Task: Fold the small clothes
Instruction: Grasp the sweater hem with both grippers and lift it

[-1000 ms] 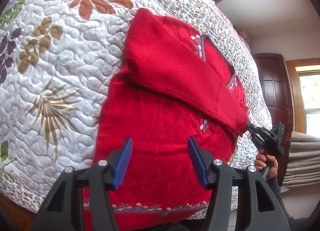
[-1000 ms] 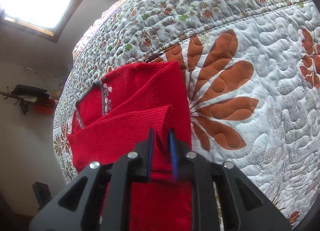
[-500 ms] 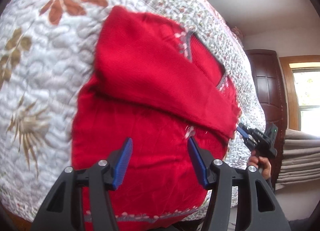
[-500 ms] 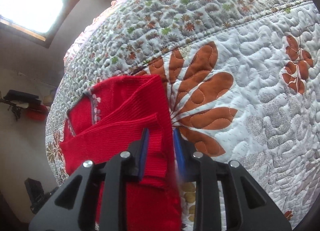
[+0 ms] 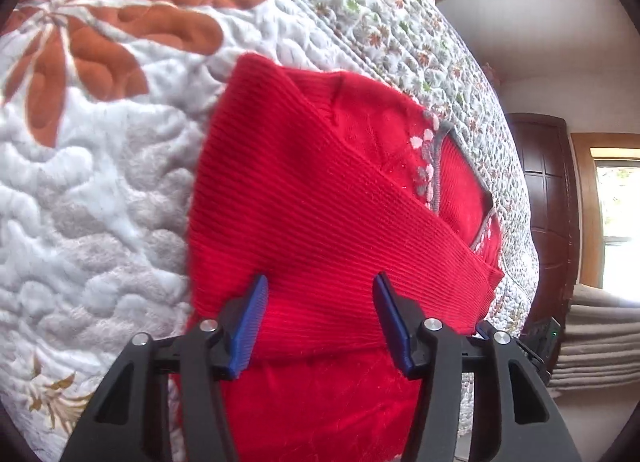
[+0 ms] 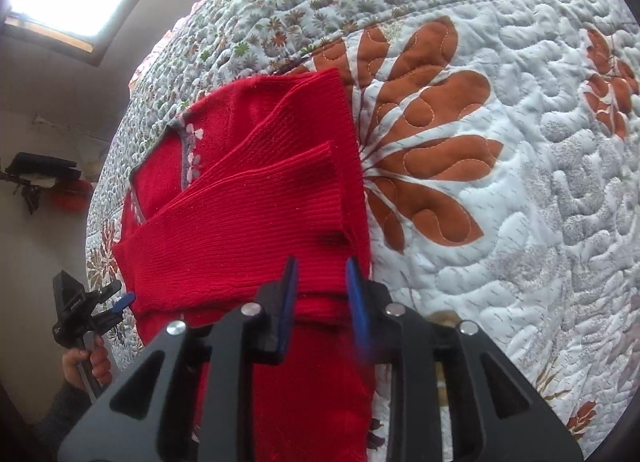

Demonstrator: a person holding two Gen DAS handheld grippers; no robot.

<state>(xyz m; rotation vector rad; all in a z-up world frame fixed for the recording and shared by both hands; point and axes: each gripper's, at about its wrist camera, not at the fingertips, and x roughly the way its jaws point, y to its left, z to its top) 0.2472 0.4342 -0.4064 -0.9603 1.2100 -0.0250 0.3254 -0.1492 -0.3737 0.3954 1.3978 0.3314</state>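
Note:
A red knit sweater with a grey neckline trim and white embroidered flowers lies on the quilted bed. Both its sleeves are folded across the chest. My left gripper is open, close above the folded sleeve, with nothing between its fingers. In the right wrist view it shows at the sweater's left edge, held by a hand. My right gripper stands open over the sweater's right edge, just short of the sleeve cuff. Its blue tip peeks out at the sweater's far side.
The quilt has a pale ground with large brown flowers and spreads wide around the sweater. A dark wooden door and a window stand past the bed. A black object hangs on the wall.
My right gripper opened and let go of the sleeve, which now lies across the chest. My left gripper moved closer in over the sweater, toward the collar.

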